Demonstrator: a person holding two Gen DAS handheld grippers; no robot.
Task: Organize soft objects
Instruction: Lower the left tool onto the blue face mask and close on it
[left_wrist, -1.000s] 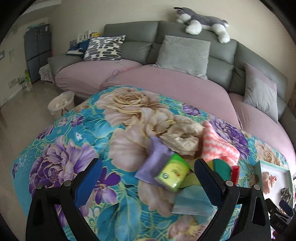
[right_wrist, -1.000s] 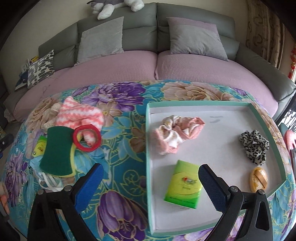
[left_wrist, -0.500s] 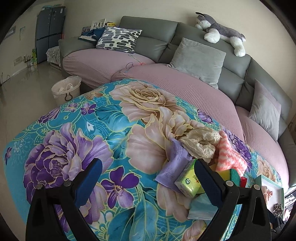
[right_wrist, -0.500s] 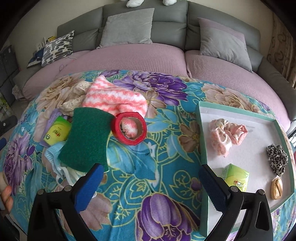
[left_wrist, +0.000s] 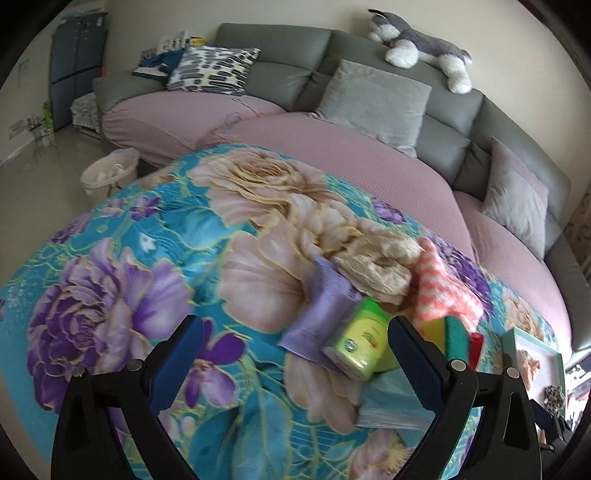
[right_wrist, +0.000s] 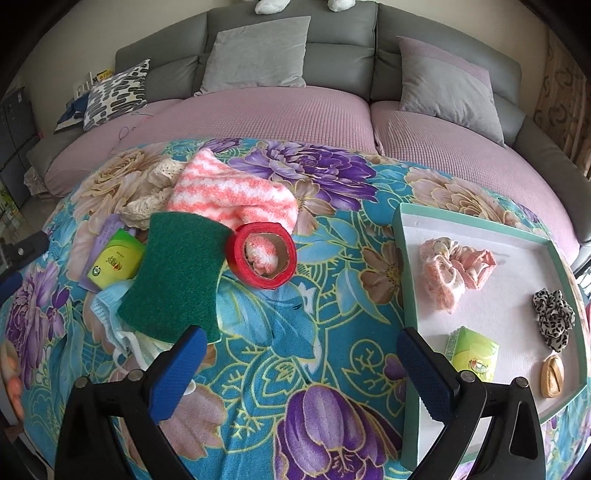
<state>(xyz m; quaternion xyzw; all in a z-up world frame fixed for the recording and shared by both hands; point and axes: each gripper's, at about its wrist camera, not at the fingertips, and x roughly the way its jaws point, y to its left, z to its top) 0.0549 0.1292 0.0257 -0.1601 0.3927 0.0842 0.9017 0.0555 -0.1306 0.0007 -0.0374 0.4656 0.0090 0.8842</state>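
Tongs on both sides gape wide and hold nothing: left tongs (left_wrist: 291, 332) hover over the floral surface (right_wrist: 295, 332) beside the pile, right tongs (right_wrist: 299, 347) between pile and tray (right_wrist: 400, 266). Sponge (right_wrist: 177, 273), striped sock (right_wrist: 236, 195), tape roll (right_wrist: 262, 258) and tissue pack (left_wrist: 356, 343) lie heaped at the left; two scrunchies and another pack already sit in the tray. Sorting looks partway done. Next, probably, one pair must descend over a pile item, the pack being nearest the left, and pinch it.
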